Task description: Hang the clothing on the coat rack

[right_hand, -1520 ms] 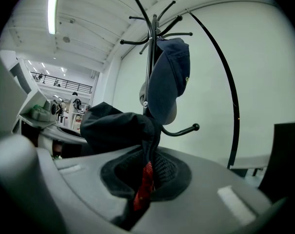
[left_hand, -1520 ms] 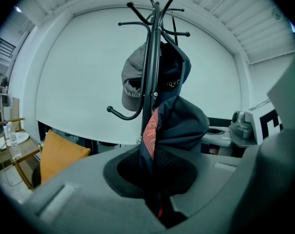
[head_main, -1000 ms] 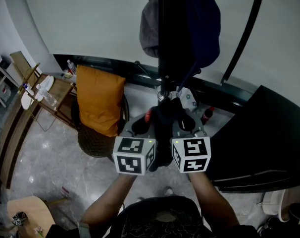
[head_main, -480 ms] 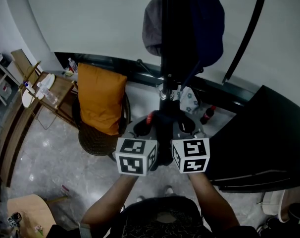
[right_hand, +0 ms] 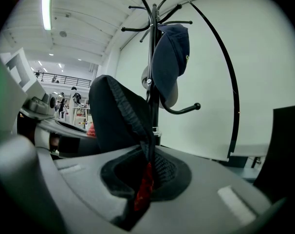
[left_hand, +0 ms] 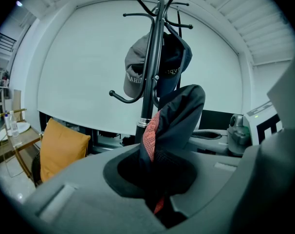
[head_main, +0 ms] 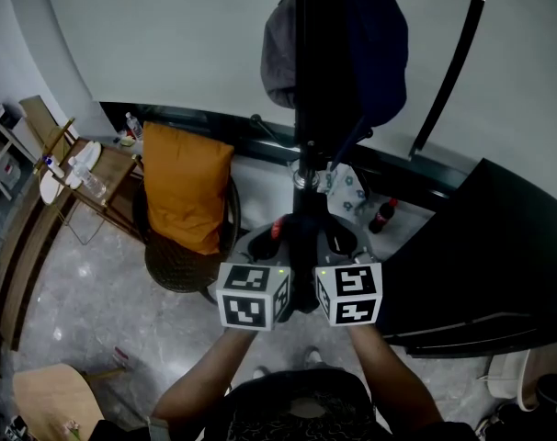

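Observation:
A dark garment (head_main: 302, 246) with a red lining is bunched between my two grippers, just in front of the black coat rack (head_main: 308, 72). The left gripper (head_main: 266, 239) is shut on its cloth (left_hand: 175, 115), whose red lining shows in the jaw gap. The right gripper (head_main: 341, 237) is shut on the same garment (right_hand: 117, 118). On the rack (left_hand: 151, 57) hang a grey cap (left_hand: 134, 74) and a navy cap (right_hand: 170, 57). Several bare hooks stick out near the rack's top (right_hand: 152, 13).
An orange cushion (head_main: 183, 186) rests on a wicker chair to the left. A side table (head_main: 113, 168) holding bottles stands beyond it. A large black panel (head_main: 494, 255) fills the right. A curved black pole (head_main: 455, 62) rises right of the rack. A bottle (head_main: 381, 214) stands by the rack's base.
Both grippers have drawn slightly closer together and back toward me, still holding the garment. The rack and caps have not moved.

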Available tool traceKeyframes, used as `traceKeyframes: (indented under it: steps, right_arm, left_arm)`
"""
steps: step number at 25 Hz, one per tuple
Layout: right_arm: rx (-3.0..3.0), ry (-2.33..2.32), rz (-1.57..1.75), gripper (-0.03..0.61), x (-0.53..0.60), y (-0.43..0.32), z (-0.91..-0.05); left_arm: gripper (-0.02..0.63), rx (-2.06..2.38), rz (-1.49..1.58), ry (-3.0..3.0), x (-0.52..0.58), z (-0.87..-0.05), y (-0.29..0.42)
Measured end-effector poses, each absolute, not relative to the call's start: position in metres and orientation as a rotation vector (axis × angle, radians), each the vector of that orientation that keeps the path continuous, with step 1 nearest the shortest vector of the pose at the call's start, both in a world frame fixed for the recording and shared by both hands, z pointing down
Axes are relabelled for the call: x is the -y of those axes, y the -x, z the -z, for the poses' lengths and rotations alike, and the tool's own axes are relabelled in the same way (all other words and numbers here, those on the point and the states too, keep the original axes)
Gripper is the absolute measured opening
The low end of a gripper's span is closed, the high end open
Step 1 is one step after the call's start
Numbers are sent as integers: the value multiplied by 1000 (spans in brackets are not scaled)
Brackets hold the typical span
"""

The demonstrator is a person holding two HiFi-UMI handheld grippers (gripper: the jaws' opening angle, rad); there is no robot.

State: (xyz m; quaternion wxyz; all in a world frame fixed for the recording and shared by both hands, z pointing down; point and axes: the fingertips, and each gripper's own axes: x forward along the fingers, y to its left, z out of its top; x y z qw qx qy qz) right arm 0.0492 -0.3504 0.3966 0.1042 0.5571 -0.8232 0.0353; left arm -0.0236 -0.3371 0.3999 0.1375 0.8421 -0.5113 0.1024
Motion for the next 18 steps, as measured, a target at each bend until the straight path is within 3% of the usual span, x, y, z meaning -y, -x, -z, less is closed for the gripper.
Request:
traceKeyframes:
  steps: [18]
  right_arm:
    - [2419,-1621,-137,15,332,-45,-408]
  left_arm:
    - [35,1447,-303,-2424,319,-409,19]
